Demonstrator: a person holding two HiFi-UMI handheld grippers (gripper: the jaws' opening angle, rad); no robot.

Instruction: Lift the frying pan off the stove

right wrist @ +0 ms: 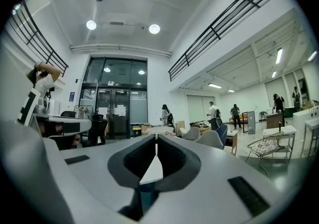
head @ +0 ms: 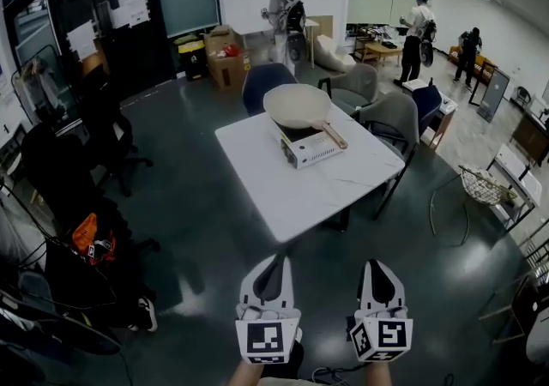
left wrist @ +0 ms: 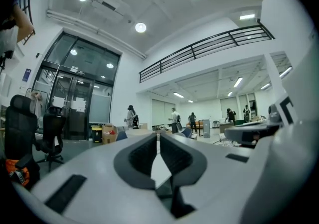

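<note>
Frying pan (head: 297, 106): on the stove (head: 310, 148), toward the tabletop's (head: 292, 196) far edge.
Tools: left tool (head: 276, 262) and right tool (head: 376, 266) both closed, empty, well short of it.
Risk: gripped at the handle's end, it may sag.

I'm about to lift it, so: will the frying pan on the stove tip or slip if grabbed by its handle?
Likely front-heavy: the frying pan has a wide bowl and one long handle, so it may dip away from the grip. It looks rigid. The small stove under it might shift if dragged.
</note>
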